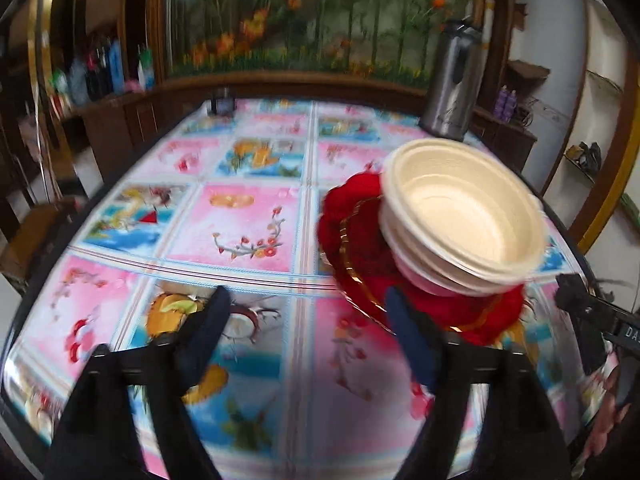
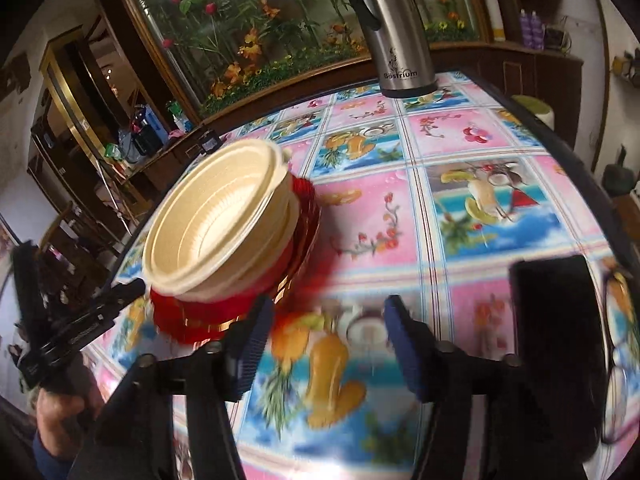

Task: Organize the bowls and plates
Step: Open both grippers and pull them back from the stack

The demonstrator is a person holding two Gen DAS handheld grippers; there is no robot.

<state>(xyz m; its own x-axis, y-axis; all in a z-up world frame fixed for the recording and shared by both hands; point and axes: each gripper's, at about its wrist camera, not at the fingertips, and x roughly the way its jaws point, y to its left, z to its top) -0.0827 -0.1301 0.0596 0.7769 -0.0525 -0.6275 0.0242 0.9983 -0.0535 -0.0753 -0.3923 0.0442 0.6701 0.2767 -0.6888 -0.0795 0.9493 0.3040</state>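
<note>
Cream foam bowls (image 1: 464, 216) stacked on red gold-rimmed plates (image 1: 360, 248) look tilted — my left gripper (image 1: 308, 320) and right gripper (image 2: 328, 328), both spread empty, could topple them.

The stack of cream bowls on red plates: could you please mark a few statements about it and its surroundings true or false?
1. The cream foam bowls are nested on the red gold-rimmed plates. True.
2. The left gripper grips a bowl. False: it is open, holding nothing.
3. A steel thermos flask stands on the patterned tablecloth. True.
4. The right gripper is shut on a plate. False: it is open and empty.
</note>
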